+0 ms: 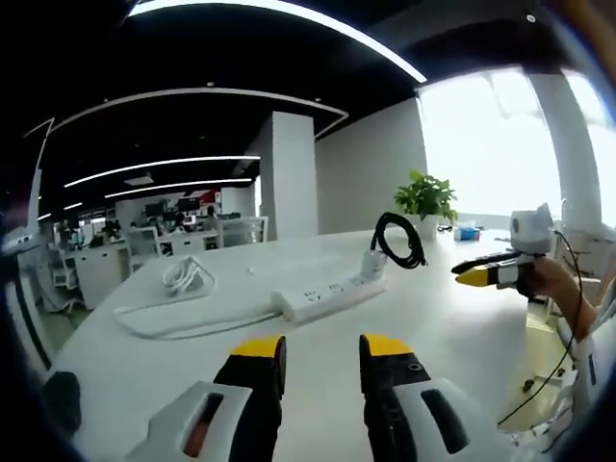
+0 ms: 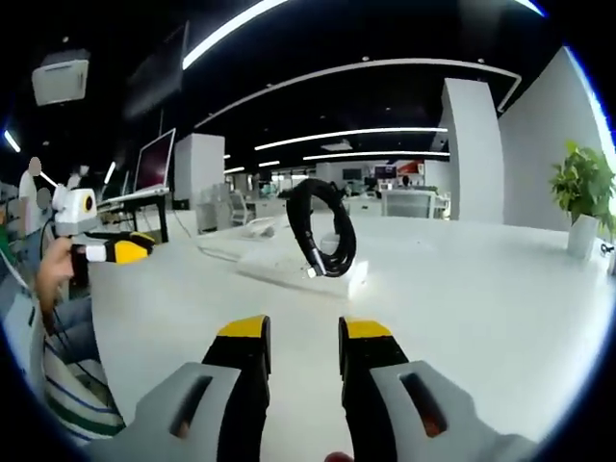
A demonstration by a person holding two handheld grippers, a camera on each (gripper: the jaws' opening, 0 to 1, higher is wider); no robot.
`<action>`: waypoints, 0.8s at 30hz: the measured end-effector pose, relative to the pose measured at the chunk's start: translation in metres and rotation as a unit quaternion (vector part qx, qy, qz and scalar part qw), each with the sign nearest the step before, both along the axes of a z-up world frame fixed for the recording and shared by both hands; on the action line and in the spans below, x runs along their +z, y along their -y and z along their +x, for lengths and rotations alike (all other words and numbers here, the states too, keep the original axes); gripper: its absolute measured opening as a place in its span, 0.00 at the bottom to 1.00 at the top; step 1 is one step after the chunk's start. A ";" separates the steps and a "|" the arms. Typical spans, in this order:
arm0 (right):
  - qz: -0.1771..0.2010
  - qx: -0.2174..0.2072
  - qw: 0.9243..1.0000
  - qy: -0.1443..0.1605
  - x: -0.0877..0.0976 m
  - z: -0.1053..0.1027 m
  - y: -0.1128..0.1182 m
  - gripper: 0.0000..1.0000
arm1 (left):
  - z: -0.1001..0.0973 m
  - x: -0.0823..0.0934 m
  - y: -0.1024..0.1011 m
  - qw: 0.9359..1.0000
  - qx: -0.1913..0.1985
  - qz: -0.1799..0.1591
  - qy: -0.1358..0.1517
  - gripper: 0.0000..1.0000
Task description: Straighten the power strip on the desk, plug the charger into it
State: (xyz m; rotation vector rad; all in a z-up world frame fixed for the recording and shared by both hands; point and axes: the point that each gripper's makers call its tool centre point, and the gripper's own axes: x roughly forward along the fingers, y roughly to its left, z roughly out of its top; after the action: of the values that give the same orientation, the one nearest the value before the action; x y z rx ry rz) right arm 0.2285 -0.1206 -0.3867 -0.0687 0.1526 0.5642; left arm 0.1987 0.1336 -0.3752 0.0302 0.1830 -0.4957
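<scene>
A white power strip (image 1: 332,294) lies at a slant on the white desk (image 1: 452,332), several sockets facing up. Its white cord (image 1: 183,279) loops and coils to the left. A white charger (image 1: 376,262) with a coiled black cable (image 1: 399,241) stands at the strip's far right end; I cannot tell if it is plugged in. My left gripper (image 1: 322,348) hovers open before the strip, nothing between its jaws. The right gripper (image 1: 486,273) is held off to the right. In the right gripper view the black cable (image 2: 322,229) rises over the strip (image 2: 284,265), and my right gripper (image 2: 303,332) is open, short of it.
A potted plant (image 1: 426,197) stands at the desk's far edge, also seen as the plant (image 2: 585,188). A hand holds the left gripper (image 2: 114,250) beyond the desk's edge. Office desks, monitors and chairs fill the background.
</scene>
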 end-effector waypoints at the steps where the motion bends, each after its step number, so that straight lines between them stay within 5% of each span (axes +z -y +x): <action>1: -0.001 -0.002 1.000 0.001 0.001 -0.002 0.001 0.28 | -0.002 0.000 -0.001 1.000 0.004 0.002 0.002 0.31; 12: -0.009 -0.014 1.000 0.018 0.013 -0.022 0.005 0.32 | -0.020 -0.010 -0.013 0.999 0.040 0.021 0.000 0.35; 24: -0.018 -0.036 0.999 0.000 0.001 -0.034 0.009 0.35 | -0.031 -0.028 -0.026 0.997 0.070 0.006 -0.026 0.40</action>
State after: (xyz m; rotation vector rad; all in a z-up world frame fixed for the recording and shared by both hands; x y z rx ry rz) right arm 0.1949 -0.1295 -0.3857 -0.0969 0.1643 0.4890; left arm 0.1675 0.1598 -0.4033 0.0155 0.2363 -0.3556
